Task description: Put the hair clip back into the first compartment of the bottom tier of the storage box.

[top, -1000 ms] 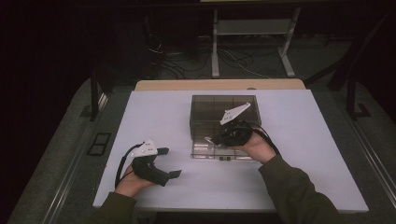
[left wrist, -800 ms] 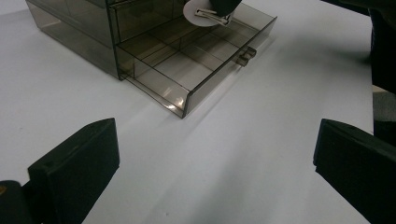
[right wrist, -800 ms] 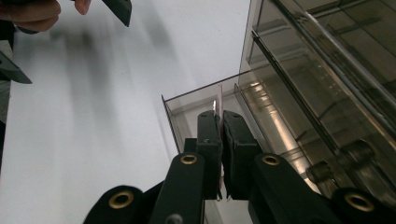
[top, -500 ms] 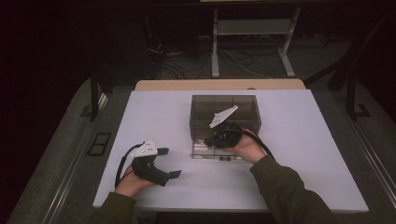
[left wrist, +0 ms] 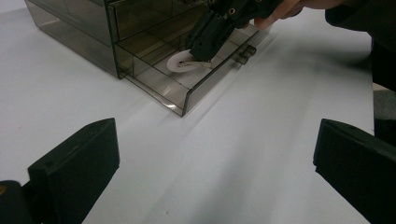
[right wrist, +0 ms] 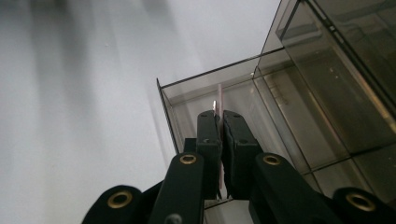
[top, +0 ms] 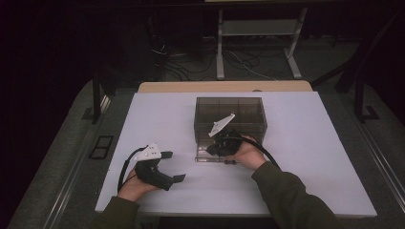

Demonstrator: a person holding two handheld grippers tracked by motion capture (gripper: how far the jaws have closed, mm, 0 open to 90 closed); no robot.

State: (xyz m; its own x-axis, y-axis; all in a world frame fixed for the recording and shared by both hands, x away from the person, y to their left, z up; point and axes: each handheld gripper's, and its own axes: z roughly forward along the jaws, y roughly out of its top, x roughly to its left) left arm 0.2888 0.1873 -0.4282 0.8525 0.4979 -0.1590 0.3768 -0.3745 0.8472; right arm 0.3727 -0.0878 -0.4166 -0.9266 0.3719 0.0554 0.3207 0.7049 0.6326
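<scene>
A smoky see-through drawer box (top: 230,112) stands mid-table, its bottom drawer (left wrist: 210,86) pulled out toward me. My right gripper (top: 213,148) reaches down into that drawer's left part and is shut on a thin pale round disc (left wrist: 180,63). In the right gripper view the disc (right wrist: 219,95) stands on edge and pokes out past the closed jaws (right wrist: 221,116), just over the drawer floor (right wrist: 187,84). My left gripper (top: 173,167) rests on the white table at the front left, open, with nothing between its jaws (left wrist: 215,158).
The drawer has a small dark handle (left wrist: 245,52) on its front and dividers inside. The white table (top: 310,143) ends close in front of both hands. Behind it are a wooden edge (top: 224,87), floor cables and a metal stand (top: 258,28).
My right hand has moved a little left and down, bringing the disc lower into the open drawer. The left gripper has stayed put.
</scene>
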